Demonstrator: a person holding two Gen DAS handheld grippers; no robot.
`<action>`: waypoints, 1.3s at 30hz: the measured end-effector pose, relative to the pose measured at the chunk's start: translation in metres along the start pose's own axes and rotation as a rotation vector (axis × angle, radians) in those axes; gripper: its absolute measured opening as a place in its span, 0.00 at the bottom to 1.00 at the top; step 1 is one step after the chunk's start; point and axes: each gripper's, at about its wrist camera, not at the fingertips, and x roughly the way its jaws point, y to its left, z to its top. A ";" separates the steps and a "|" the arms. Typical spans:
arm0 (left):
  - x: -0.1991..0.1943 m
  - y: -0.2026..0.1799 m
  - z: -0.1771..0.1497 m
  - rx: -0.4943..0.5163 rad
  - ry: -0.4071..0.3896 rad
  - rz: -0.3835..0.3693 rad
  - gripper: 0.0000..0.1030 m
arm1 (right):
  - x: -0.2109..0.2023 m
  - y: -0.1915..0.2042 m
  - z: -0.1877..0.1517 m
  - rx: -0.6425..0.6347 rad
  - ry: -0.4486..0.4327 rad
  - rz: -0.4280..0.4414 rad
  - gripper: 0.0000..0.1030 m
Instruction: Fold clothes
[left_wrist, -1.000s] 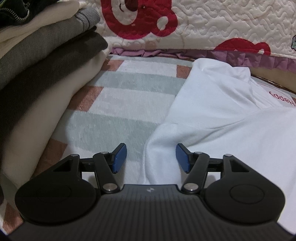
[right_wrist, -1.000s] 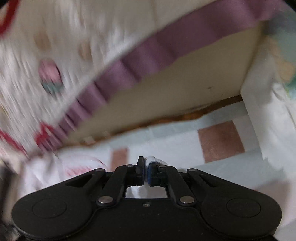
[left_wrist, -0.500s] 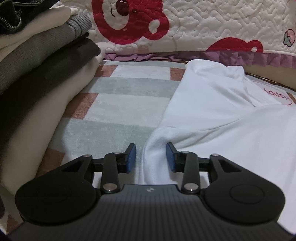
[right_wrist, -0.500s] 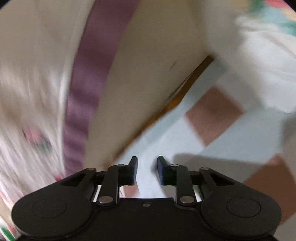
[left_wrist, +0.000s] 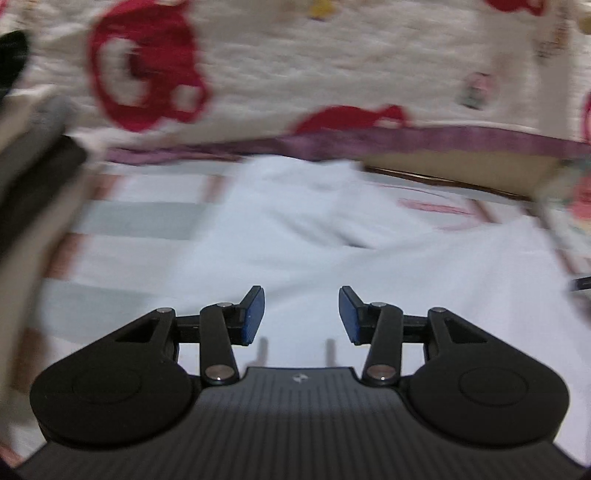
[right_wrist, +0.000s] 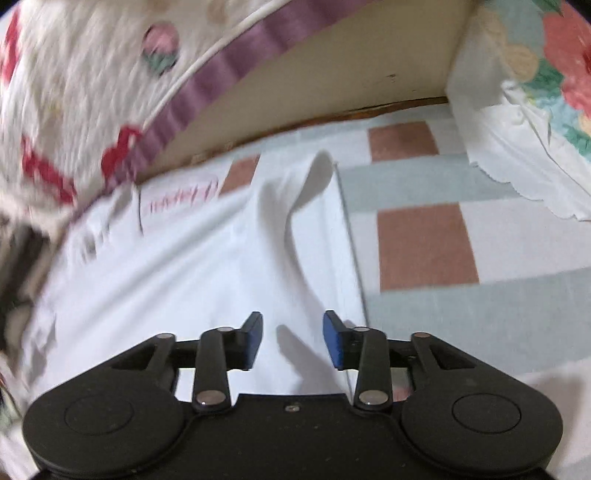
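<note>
Left gripper (left_wrist: 301, 314) has its fingers spread wide with nothing between them, hovering over the white shirt (left_wrist: 332, 251), which runs from under the pads out ahead to the quilt (left_wrist: 332, 74); off to the left of the fingers sits a stack (left_wrist: 33, 155) of folded stuff. Right gripper (right_wrist: 291, 339) is about half open, also empty, with a raised crease (right_wrist: 295, 229) of shirt running straight ahead between the pads and the shirt's long edge (right_wrist: 349, 236) just right of them, checked blanket (right_wrist: 424, 243) beyond. My guess is the next grab is for another fold: I'd pinch low on the edge, both sides level, and flatten that crease so it doesn't get folded in. Versus a second ago: the left was lower and a bit wider at the shirt's left edge, narrowed at the half-second mark without clamping, and now it's spread again further over the cloth. The right was pinching white fabric, let go, and has swung back over the shirt.
</note>
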 end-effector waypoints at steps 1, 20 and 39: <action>-0.001 -0.014 0.001 -0.001 0.016 -0.043 0.42 | 0.002 0.003 -0.004 -0.026 -0.004 -0.022 0.42; 0.027 -0.097 -0.062 -0.039 0.199 -0.160 0.42 | 0.018 0.140 -0.038 -0.362 0.009 0.067 0.46; 0.033 -0.060 -0.051 -0.119 0.166 -0.125 0.42 | 0.044 0.013 0.030 0.359 -0.289 0.062 0.05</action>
